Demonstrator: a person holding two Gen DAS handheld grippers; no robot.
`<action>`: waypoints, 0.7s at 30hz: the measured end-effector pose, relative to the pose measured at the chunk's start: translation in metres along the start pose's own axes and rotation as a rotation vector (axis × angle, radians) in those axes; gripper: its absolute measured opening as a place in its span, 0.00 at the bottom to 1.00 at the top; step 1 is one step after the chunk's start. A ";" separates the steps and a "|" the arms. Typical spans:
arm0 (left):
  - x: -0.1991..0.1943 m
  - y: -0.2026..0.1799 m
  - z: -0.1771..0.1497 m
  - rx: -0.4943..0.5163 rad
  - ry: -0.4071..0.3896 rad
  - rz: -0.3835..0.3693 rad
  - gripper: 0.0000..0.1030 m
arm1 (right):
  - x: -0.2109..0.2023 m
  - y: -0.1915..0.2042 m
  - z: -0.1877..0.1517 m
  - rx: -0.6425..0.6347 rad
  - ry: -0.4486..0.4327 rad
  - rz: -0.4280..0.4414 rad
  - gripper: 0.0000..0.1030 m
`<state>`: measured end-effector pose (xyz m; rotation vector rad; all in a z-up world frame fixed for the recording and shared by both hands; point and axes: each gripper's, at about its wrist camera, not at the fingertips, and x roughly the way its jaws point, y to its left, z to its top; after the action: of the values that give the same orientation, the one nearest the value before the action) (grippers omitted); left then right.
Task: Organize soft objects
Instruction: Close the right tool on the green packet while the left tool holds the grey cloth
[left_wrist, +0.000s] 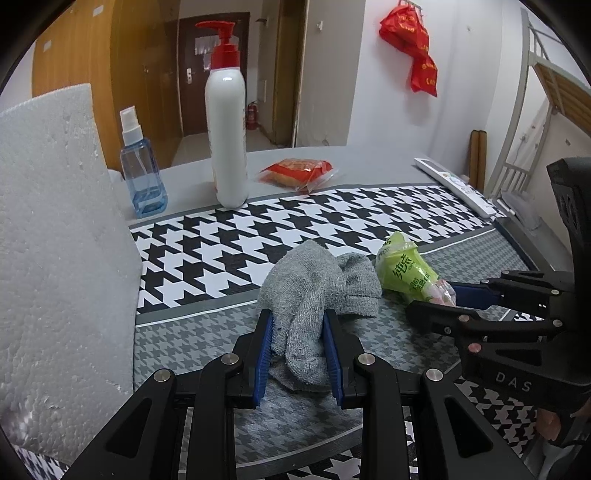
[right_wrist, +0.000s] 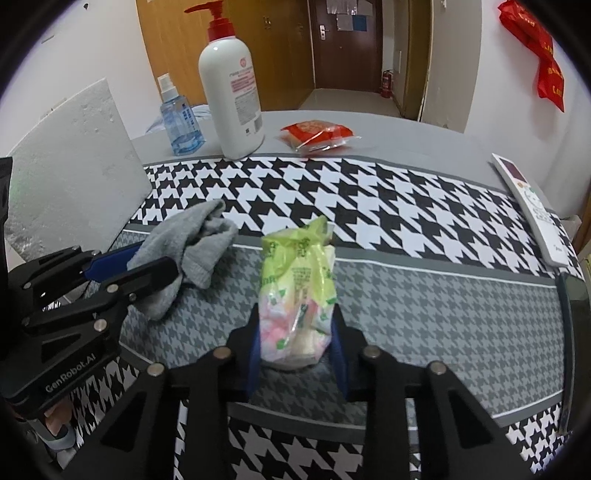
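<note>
A table (right_wrist: 424, 129) with a grey top carries a houndstooth mat (left_wrist: 332, 214), patterned black-and-white along the far band and grey in the near band. At the left edge stands a white foam block (left_wrist: 55, 240), upright and taller than anything else on the surface. Behind the mat, a white pump bottle (left_wrist: 227, 129) with a red pump head stands upright, with a blue spray bottle (left_wrist: 142, 173) just to its left; 1 red snack packet (left_wrist: 297, 171) lies flat to the right of the 2 bottles. A white remote control (right_wrist: 532, 210) lies along the mat's right margin. On the grey band, a crumpled grey sock (left_wrist: 317, 291) rests between the blue pads of the left gripper (left_wrist: 301, 317), whose jaws are clenched on the fabric. Just to its right lies a green tissue pack (right_wrist: 297, 291), its wrapper twisted at the far end and its clear near end showing pink-and-white contents. The right gripper (right_wrist: 297, 314) grasps this pack by its near end, both pads apparently pressing on the wrapper, although the contact on the right side is partly hidden. The sock and the pack lie close together; whether they touch cannot be told.
</note>
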<state>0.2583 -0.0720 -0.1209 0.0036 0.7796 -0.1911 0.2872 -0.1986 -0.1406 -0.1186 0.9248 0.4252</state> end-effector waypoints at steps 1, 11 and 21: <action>-0.001 -0.001 0.000 0.003 -0.005 0.001 0.27 | -0.001 0.000 0.000 0.001 -0.001 0.000 0.33; -0.006 -0.003 -0.001 0.012 -0.026 0.006 0.27 | -0.020 -0.004 -0.005 0.017 -0.032 -0.018 0.32; -0.010 -0.008 -0.002 0.027 -0.040 -0.001 0.27 | -0.043 -0.008 -0.019 0.035 -0.050 -0.038 0.32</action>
<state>0.2482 -0.0780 -0.1145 0.0251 0.7374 -0.2021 0.2536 -0.2239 -0.1184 -0.0928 0.8793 0.3751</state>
